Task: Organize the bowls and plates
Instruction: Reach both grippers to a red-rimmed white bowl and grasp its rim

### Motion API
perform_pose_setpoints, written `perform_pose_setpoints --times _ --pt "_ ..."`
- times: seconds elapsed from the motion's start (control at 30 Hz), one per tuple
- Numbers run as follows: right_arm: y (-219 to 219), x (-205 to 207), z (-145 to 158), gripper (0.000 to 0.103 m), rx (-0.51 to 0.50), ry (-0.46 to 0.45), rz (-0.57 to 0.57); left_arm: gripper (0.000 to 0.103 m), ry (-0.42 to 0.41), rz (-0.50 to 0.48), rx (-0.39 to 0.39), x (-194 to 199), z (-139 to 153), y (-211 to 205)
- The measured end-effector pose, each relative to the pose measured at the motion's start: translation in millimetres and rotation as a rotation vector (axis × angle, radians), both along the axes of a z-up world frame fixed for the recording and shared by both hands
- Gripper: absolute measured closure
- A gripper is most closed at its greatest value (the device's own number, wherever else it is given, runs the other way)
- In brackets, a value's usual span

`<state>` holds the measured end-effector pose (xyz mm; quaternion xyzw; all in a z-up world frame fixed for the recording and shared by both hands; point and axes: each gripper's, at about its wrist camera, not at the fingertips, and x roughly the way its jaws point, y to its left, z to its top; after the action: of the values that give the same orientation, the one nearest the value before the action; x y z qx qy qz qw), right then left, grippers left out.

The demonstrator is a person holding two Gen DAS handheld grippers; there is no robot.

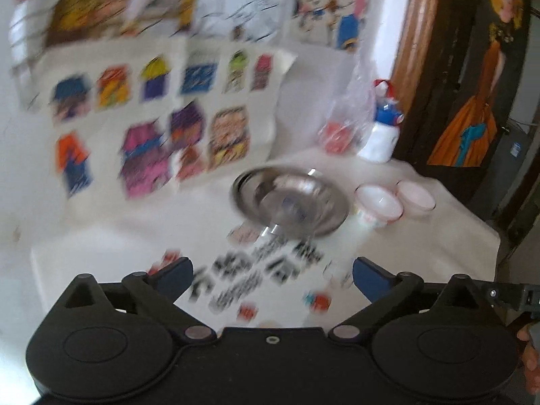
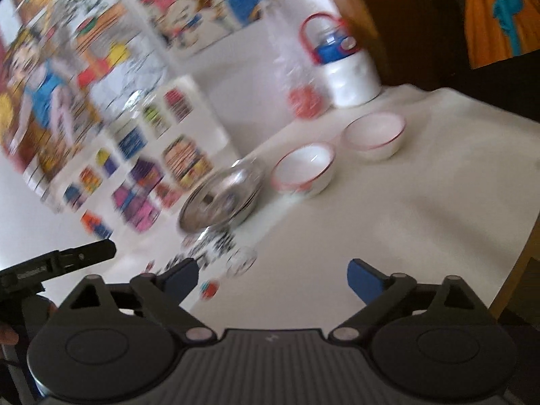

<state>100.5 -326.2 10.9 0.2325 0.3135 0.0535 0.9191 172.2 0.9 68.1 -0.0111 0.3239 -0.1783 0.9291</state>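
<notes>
Steel plate [image 1: 290, 200] beside two bowls [image 2: 303, 167]: stiff, slick, probably light; best pinched at rim. Both claws [image 1: 271, 278] [image 2: 273, 278] wide, empty.

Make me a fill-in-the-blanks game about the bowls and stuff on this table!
1. The shiny metal plate lies on a ____ tablecloth.
2. Beside the plate stand ____ white bowls with red rims, one near and one farther.
3. Both tongs, left and right, are ____ and hold nothing.
4. The white jug has a ____ lid.

Missing words: white; two; open; blue
</notes>
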Motion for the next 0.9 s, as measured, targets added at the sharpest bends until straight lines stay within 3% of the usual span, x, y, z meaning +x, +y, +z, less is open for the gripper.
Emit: perform_pose_setpoints --times 0.17,0.33,0.7,0.9 --pt "-18.4 24.7 -1.3 0.001 0.032 -0.033 -0.044 0.001 -0.045 -0.078 0.019 40.0 12.9 -46.2" --pt "-29.4 49.7 -7.1 0.000 0.014 -0.039 -0.075 0.001 -0.089 -0.179 0.092 77.5 9.1 -97.1" --pt "-47.5 89.8 -30.1 0.002 0.018 -0.029 -0.110 0.001 -0.123 -0.226 0.225 140.8 -10.6 -157.0" --pt "-46.5 101.9 -36.6 0.008 0.032 -0.026 -0.125 0.001 -0.106 -0.236 0.240 165.6 -20.1 -168.0"
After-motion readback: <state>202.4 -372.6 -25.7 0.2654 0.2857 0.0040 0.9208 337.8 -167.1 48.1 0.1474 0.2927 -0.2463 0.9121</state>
